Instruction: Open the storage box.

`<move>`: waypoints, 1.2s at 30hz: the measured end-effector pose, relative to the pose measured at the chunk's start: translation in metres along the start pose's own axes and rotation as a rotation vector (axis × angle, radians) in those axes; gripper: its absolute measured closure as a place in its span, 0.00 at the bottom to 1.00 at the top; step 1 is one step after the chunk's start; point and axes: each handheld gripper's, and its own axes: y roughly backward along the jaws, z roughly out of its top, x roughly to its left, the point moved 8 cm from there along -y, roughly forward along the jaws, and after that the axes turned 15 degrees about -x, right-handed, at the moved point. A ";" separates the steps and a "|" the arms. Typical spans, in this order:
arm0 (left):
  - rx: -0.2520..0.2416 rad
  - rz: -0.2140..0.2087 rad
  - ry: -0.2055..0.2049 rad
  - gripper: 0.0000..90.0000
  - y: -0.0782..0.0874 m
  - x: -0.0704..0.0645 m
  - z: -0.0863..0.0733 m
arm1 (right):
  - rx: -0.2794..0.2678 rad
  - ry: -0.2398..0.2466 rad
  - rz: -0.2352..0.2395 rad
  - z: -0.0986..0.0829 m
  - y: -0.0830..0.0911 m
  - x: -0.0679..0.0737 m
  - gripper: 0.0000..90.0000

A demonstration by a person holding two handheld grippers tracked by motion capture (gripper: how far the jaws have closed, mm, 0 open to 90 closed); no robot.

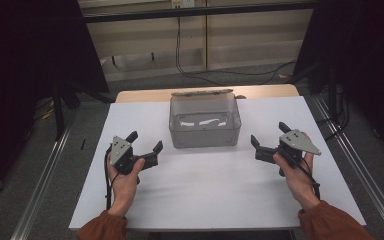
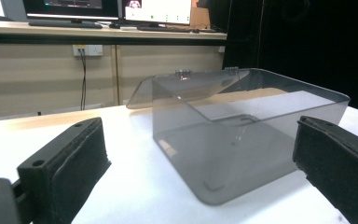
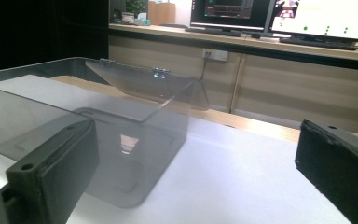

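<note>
Left tool (image 1: 144, 142): jaws standing wide apart, gripping nothing, hovering low over the desk (image 1: 210, 200) just left of the clear plastic box (image 1: 205, 131); in the left gripper view its two black pads (image 2: 70, 163) are framing the box's near corner with open air between them. Right tool (image 1: 269, 139): likewise spread open and empty, resting at the box's right side, near it but not touching. Clear plastic box: sitting at the far middle of the white desk, nothing visible inside, its hinged lid (image 1: 202, 92) leaning back open behind the rear wall. Progress, as judged: both tools are only flanking the box; no contact is made, so any grasping, closing of the lid or moving of the box is lying ahead.
</note>
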 end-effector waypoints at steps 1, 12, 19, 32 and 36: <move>0.003 0.001 0.002 0.03 0.002 0.000 -0.001 | -0.002 -0.002 -0.008 0.000 0.003 -0.002 0.00; 0.002 0.010 0.013 0.03 0.028 -0.001 0.001 | 0.004 -0.024 -0.049 -0.004 0.042 -0.014 0.00; 0.022 0.047 0.012 0.03 0.044 0.006 0.000 | 0.029 -0.025 -0.071 -0.009 0.068 -0.020 0.00; 0.042 0.095 -0.009 0.03 0.076 0.003 -0.008 | 0.061 -0.044 -0.080 -0.018 0.101 -0.026 0.00; 0.065 0.088 -0.017 0.03 0.073 0.003 -0.012 | 0.043 -0.048 -0.084 -0.017 0.098 -0.027 0.01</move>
